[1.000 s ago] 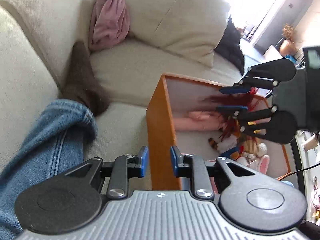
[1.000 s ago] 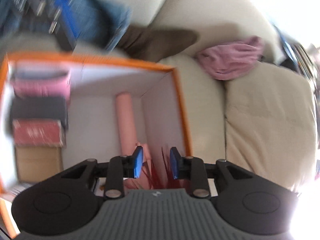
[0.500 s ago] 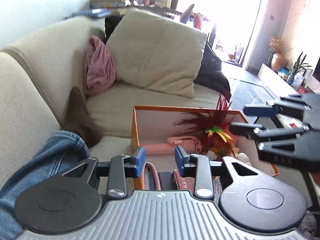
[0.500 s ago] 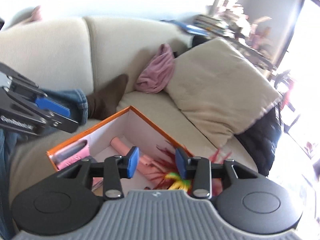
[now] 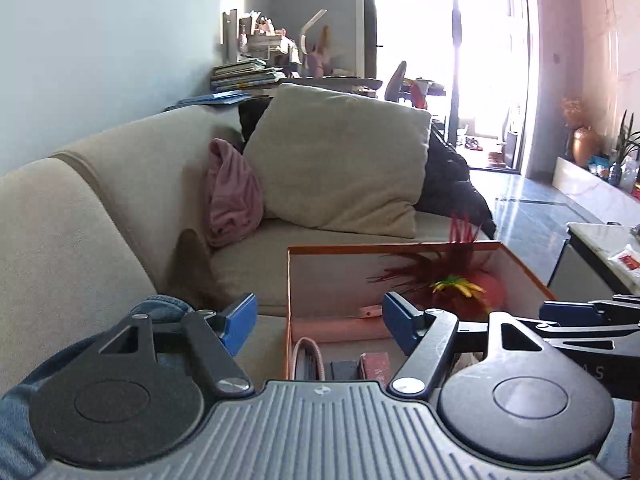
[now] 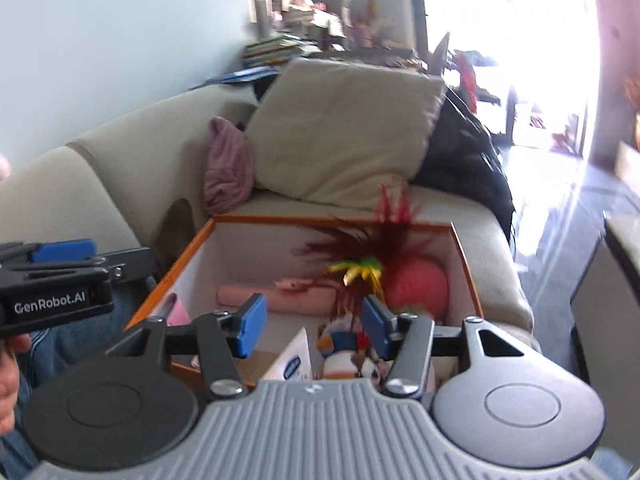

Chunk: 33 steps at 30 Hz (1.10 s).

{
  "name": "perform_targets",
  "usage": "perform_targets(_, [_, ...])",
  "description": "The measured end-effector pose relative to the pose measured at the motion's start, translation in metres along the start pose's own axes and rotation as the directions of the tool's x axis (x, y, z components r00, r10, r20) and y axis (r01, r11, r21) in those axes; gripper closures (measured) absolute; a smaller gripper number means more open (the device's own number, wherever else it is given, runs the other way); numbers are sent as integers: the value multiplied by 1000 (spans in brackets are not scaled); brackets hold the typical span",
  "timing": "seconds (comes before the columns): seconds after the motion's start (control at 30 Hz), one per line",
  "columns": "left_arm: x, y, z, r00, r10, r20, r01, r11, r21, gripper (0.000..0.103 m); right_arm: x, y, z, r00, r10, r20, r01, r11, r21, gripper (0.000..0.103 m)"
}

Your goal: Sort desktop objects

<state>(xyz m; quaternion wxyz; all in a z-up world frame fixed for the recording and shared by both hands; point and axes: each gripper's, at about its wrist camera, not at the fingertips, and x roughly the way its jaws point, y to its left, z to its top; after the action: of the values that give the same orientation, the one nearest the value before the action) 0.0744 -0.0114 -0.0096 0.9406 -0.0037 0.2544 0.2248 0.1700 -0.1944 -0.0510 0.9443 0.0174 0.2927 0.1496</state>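
An orange-rimmed box sits on the sofa seat. Inside it lie a red feather toy, a pink roll, a pink ball, a small plush toy and several flat cases. My left gripper hovers over the box's near left corner, its jaws opening with nothing between them. Just above the box's near side, my right gripper has its jaws opening too, and they are empty. Each gripper shows at the edge of the other's view: right gripper, left gripper.
The box rests on a beige sofa with a large cushion, a pink cloth and a black garment. A person's jeans leg and brown sock lie left of the box. A low table stands at right.
Both views swung up from looking down into the box to looking across it at the sofa. The right view rolled upright. Both pairs of jaws spread wider, still empty.
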Motion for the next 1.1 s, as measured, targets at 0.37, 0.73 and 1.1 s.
perform_targets(0.37, [29,-9,-35,994,2,-111,3,999,49,20,18,0,-31,999,-14,-33,14,1000,13,36])
perform_targets(0.73, [42,-3,-47,991,5,-136,-2,1000,22,15,25,4,-35,1000,-7,-26,7,1000,-19,34])
perform_targets(1.1, [45,0,-48,989,-6,-150,7,1000,5,15,26,4,-36,1000,-5,-26,5,1000,-19,33])
